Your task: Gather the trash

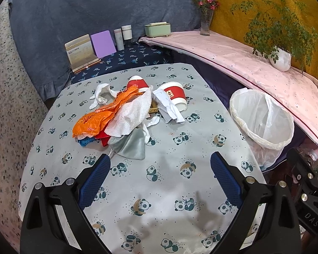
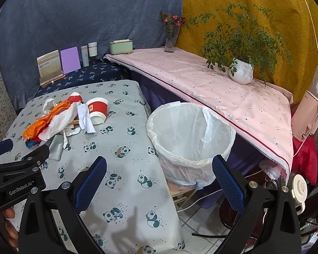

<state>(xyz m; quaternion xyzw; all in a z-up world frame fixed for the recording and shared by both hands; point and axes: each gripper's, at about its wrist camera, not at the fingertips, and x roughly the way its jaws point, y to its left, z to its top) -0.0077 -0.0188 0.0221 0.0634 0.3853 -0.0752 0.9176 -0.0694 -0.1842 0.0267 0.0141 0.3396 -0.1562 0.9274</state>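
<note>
A pile of trash lies on the panda-print table (image 1: 159,180): an orange plastic bag (image 1: 95,120), a white paper towel (image 1: 131,114), a grey cloth (image 1: 131,146), white socks (image 1: 101,95), folded white paper (image 1: 169,105) and two red-and-white paper cups (image 1: 173,93) on their sides. My left gripper (image 1: 160,165) is open and empty, just short of the pile. My right gripper (image 2: 159,167) is open and empty, in front of the white-lined trash bin (image 2: 190,135). The bin (image 1: 262,122) stands right of the table. The pile also shows in the right wrist view (image 2: 59,122).
A pink-covered shelf (image 2: 222,93) behind the bin holds a potted plant (image 2: 241,72), a flower vase (image 2: 170,38) and a green box (image 2: 120,46). Books and bottles (image 1: 99,44) stand on a dark blue surface behind the table. Cables lie on the floor (image 2: 201,222).
</note>
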